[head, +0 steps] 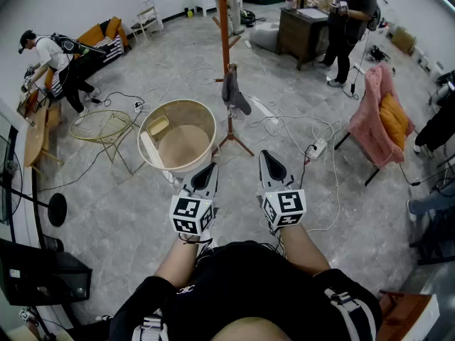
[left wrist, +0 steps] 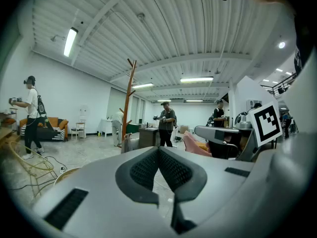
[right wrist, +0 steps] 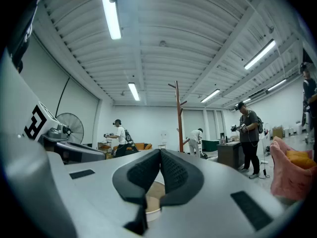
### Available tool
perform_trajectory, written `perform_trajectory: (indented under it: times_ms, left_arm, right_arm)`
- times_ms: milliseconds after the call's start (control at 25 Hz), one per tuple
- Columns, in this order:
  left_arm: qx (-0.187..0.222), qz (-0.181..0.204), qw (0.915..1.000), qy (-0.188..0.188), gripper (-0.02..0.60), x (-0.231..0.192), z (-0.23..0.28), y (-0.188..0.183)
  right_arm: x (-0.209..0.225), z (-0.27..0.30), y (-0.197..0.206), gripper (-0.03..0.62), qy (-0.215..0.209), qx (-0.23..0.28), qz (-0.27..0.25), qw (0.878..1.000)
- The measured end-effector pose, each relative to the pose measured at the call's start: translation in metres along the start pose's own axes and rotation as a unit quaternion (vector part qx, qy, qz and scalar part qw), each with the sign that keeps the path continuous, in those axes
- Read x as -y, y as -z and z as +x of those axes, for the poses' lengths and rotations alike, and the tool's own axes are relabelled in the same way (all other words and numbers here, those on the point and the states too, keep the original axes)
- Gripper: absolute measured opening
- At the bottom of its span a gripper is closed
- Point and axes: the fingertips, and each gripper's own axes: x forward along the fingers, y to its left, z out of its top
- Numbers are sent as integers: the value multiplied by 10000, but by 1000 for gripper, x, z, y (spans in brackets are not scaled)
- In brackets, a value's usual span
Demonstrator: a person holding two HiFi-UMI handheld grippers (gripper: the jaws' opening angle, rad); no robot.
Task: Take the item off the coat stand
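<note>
Grey garment [head: 234,94]: hangs on a low peg of the coat stand [head: 224,27], untouched.
Left gripper [head: 207,170]: jaws pressed together, empty, well short of the stand.
Right gripper [head: 270,163]: same, closed on nothing.
Progress: I judge nothing is done yet; reach, grip and lift-off all remain.

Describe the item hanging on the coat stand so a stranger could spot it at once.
Find the tall reddish-brown wooden coat stand just right of the round beige tub. Low on its pole hangs a dark grey cloth, the only thing hanging on the stand.
</note>
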Motion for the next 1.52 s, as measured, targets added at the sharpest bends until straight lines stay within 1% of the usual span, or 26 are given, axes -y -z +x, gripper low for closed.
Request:
perform_trajectory:
  times_ms: [120,240,480,840,1160,1360,1520]
  left_arm:
    - [15,5,10000,-1,15,-2,-3,1]
    - [-21,-23,10000,19,15,-6,-2,3]
    - [11,19,9999,129,15,-21,12,-4]
    - [89,113,9993,349,16,-86,29,-9]
    - [60,6,9994,348,17,-140,39,-6]
    - [22,-45,9997,251,15,-166,62,4]
    - [-42,-83,9998,157,15,-187,86,4]
  right_arm:
    - [-1,1,2,15,99,-24,-24,9999]
    - [-4,4,3,15,91,-62,-59,9999]
    - [-1,24,3,15,195,-72,-78,9998]
    - [-24,80,5,15,431,31,3,9991]
    - [-47,128,12,15,413,-86,-89,9991]
    - [-41,159,24,15,370,-102,-211,9990]
    - [-25,190,31,15,346,-166,-161,9991]
